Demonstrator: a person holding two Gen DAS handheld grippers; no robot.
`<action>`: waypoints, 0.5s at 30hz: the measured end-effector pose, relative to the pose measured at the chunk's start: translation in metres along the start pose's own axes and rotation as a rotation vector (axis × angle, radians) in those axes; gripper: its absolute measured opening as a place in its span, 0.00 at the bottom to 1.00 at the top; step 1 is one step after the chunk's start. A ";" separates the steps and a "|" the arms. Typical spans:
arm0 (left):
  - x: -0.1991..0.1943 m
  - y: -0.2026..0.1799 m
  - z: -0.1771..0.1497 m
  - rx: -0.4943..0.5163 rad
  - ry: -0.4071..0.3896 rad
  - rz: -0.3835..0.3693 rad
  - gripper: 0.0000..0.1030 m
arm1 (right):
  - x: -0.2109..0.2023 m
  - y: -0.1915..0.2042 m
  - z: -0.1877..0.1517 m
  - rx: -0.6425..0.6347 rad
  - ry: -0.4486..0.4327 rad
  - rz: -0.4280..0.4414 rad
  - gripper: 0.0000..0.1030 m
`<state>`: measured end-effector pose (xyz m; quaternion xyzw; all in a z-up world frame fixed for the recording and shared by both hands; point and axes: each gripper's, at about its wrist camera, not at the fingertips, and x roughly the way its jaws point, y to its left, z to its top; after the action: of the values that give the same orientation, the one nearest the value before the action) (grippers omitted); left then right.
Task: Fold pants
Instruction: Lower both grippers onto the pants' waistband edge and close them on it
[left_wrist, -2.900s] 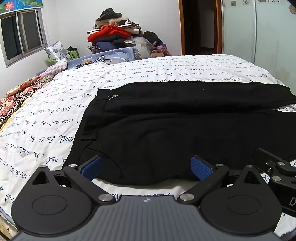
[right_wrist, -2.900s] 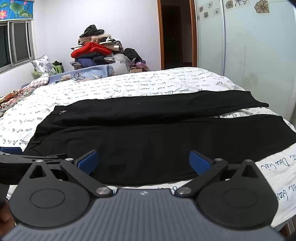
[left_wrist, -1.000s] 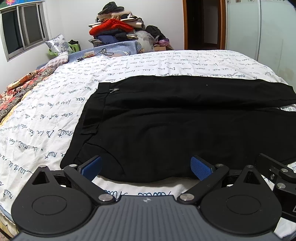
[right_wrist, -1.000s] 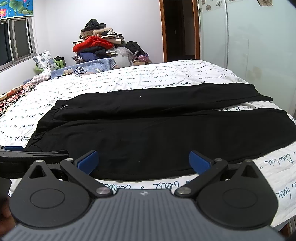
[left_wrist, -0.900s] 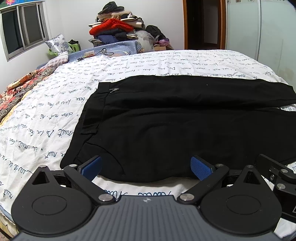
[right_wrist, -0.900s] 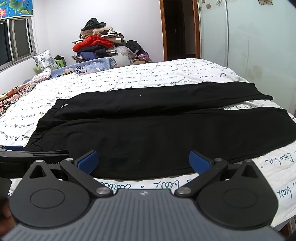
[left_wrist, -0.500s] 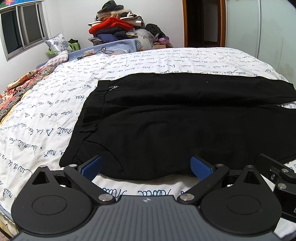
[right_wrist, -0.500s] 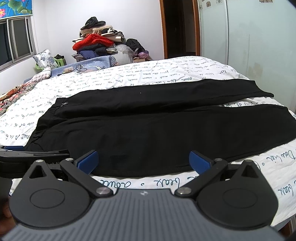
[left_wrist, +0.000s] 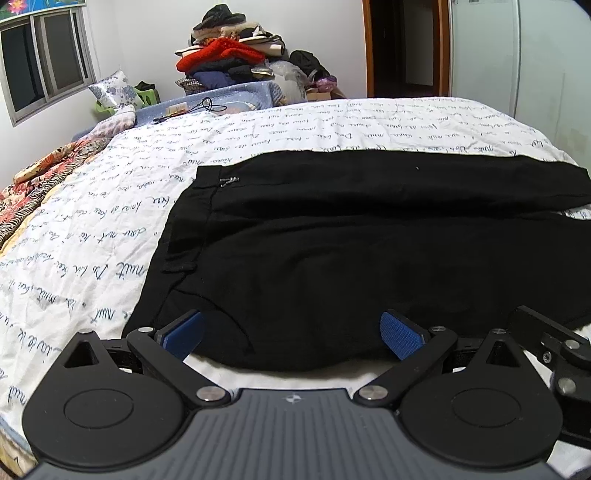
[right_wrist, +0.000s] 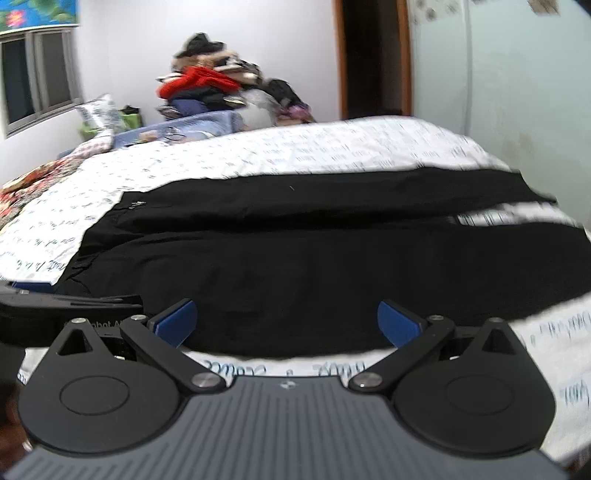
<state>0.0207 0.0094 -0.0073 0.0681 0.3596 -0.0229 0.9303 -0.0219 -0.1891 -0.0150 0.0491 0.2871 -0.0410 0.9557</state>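
Black pants (left_wrist: 369, 251) lie flat on the bed, waistband to the left and both legs running right. They also show in the right wrist view (right_wrist: 314, 266), which is blurred. My left gripper (left_wrist: 291, 332) is open and empty, its blue pads just at the pants' near edge by the waist end. My right gripper (right_wrist: 286, 319) is open and empty over the near edge of the near leg. Part of the right gripper (left_wrist: 546, 339) shows at the right of the left wrist view, and the left gripper (right_wrist: 70, 299) at the left of the right wrist view.
The bed has a white sheet (left_wrist: 110, 229) printed with script. A pile of clothes (left_wrist: 229, 62) stands at the far wall by a blue bin (left_wrist: 221, 103). A patterned blanket (left_wrist: 44, 184) lies far left. A wardrobe door (left_wrist: 517, 55) stands at right.
Both grippers have moved a little closer to the near edge of the pants. The right wrist view is now blurred by motion. Both stay open.
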 end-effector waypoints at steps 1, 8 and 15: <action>0.002 0.003 0.003 -0.004 -0.007 -0.003 0.99 | 0.001 0.001 0.002 -0.033 -0.017 0.015 1.00; 0.026 0.037 0.037 -0.028 -0.038 -0.018 0.99 | 0.020 0.005 0.033 -0.243 -0.097 0.090 1.00; 0.079 0.089 0.086 -0.046 -0.060 -0.009 0.99 | 0.066 -0.003 0.086 -0.434 -0.149 0.116 1.00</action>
<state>0.1444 0.0856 0.0127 0.0444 0.3323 -0.0206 0.9419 0.0797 -0.2054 0.0192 -0.1443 0.2147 0.0731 0.9632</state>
